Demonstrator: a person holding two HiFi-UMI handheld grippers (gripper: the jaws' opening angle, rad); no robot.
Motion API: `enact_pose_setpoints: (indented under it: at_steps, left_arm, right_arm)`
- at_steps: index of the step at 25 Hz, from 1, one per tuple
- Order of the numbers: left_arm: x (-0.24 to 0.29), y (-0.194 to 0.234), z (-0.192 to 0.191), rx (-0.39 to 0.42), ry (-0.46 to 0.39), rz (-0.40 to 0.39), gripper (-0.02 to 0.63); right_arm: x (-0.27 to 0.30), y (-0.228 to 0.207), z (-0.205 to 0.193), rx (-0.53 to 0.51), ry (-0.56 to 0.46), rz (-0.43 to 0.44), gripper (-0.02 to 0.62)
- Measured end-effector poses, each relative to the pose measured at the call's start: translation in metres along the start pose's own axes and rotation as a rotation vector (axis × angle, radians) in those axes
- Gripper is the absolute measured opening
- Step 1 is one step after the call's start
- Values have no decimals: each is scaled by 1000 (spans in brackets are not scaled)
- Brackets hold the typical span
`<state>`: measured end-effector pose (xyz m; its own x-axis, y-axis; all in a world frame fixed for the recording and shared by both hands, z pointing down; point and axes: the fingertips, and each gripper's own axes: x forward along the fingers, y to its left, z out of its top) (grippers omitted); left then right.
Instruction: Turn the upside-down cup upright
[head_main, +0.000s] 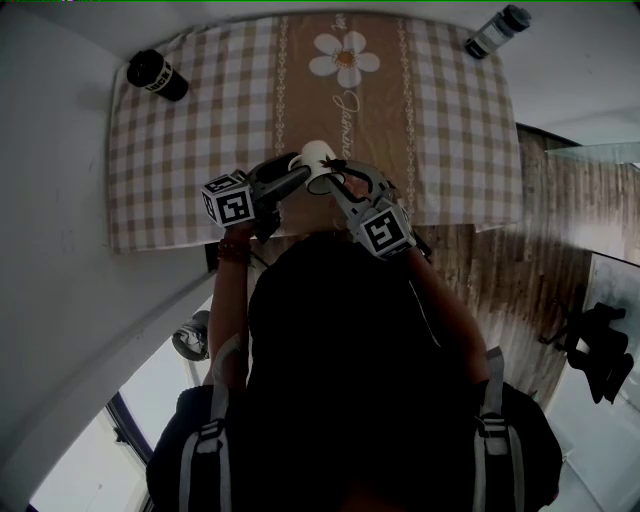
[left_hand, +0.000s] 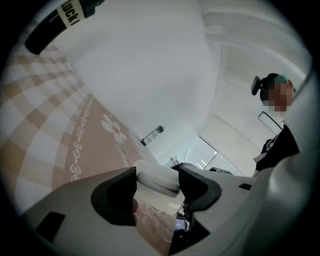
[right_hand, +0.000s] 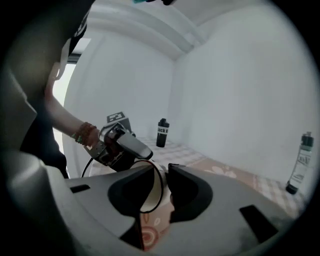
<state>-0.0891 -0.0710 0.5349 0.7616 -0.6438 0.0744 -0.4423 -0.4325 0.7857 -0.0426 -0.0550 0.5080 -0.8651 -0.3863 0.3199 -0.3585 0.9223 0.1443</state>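
1. Nearest the head camera is the person's dark-clothed torso (head_main: 340, 350), bent over the near edge of the checked tablecloth (head_main: 190, 140).
2. Just beyond it, both grippers meet on the white cup (head_main: 318, 158). It is tipped on its side over the cloth's brown middle strip, mouth toward the right gripper, neither upside-down nor upright. Whether it rests on the cloth or is held just clear cannot be told.
3. The right gripper (right_hand: 160, 192) is clenched on the cup's rim, the thin wall with its dark edge pinched between the pads.
4. The left gripper (left_hand: 157, 187) points level from the opposite side. Its jaws stand partly apart and the cup's body fills the gap, seemingly touching both pads, so it is grasping too.
5. The step in hand looks like the turn itself, about halfway.
6. The next move calls for rolling the cup on until its mouth faces up, setting the base flat, then releasing. The rim pinch is narrow, so both grips should turn together.
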Motion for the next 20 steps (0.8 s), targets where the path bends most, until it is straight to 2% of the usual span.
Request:
enact_pose_setpoints:
  at_steps: [1, 3, 5, 8, 11, 13, 16, 20]
  left_arm:
    - [3, 8, 0, -6, 6, 32, 258]
    - [8, 17, 4, 12, -4, 107, 247]
    - [15, 14, 4, 86, 26, 141, 225]
    - [21, 12, 5, 119, 80, 177, 219]
    - [12, 18, 4, 112, 106, 256, 167]
    - [13, 18, 3, 111, 131, 274, 109]
    - [14, 19, -3, 136, 167, 289, 95]
    - [11, 18, -1, 121, 132, 282, 81]
  right_arm:
    - [5, -3, -9, -21, 22, -4, 92]
    - [18, 5, -32, -63, 90, 60, 77]
    - [24, 17, -42, -63, 127, 108, 160]
    - [25, 14, -37, -94, 124, 87, 153]
    - [30, 20, -32, -220, 126, 74, 138]
    - [33, 25, -30, -273, 127, 74, 161]
    - [36, 32, -32, -293, 131, 85, 163]
    - [36, 35, -28, -297, 118, 98, 174]
